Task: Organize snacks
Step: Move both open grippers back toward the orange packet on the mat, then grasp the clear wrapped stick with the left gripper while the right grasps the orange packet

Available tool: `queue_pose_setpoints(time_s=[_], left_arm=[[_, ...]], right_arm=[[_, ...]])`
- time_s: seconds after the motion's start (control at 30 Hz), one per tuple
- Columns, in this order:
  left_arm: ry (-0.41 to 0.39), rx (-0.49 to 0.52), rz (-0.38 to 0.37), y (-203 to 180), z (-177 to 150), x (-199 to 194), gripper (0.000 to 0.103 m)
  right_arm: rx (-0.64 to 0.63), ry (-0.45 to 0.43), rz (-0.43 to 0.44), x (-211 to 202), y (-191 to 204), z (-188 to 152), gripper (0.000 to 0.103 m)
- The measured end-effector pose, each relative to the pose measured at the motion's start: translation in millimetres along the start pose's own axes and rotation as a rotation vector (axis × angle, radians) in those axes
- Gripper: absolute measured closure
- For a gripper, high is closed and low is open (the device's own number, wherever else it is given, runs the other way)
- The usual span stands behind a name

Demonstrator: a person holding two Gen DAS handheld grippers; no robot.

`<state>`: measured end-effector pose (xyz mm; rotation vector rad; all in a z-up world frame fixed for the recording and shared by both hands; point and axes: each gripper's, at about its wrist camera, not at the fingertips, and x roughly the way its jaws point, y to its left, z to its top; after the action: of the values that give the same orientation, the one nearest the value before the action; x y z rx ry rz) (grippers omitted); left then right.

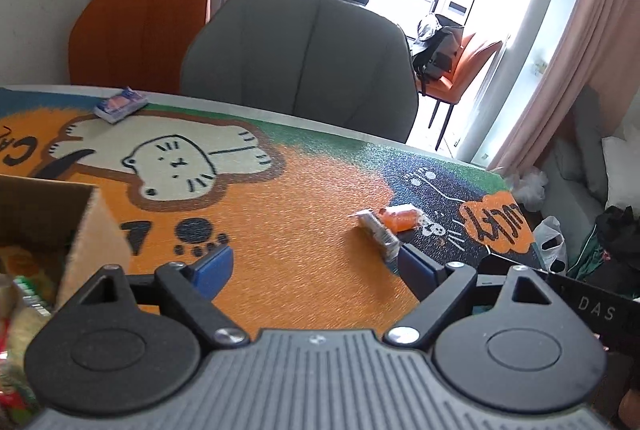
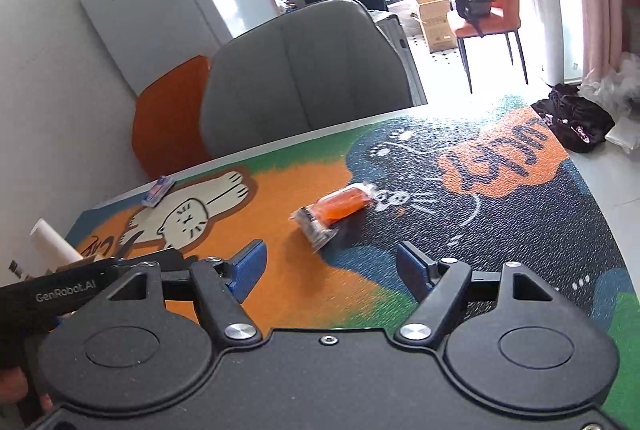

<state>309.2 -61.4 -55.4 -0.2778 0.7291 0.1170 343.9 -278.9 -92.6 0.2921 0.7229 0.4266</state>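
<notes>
Your right gripper [image 2: 330,264] fingers are spread, empty; the orange snack [image 2: 338,209] lies just ahead; close in; left gripper [image 1: 314,268] also spread.

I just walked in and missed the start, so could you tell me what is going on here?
A person is sorting snacks with two handheld grippers. Both the left gripper and right gripper are open and empty. The orange snack packet and blue snack packet lie loose on the cat mat; the cardboard box already holds some snacks.
</notes>
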Motion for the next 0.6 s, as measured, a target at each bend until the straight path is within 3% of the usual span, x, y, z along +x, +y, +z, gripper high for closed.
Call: queue_pose_setpoints(time_s=[0.2, 0.6], left_arm=[[0.031, -0.023, 0.008, -15, 6, 36, 0.028], [0.079, -0.015, 0.027, -37, 13, 100, 0.035]], right_arm=[[0.018, 0.008, -0.011, 17, -21, 10, 0.033], [0.047, 0.029, -0.029, 49, -53, 24, 0.035]])
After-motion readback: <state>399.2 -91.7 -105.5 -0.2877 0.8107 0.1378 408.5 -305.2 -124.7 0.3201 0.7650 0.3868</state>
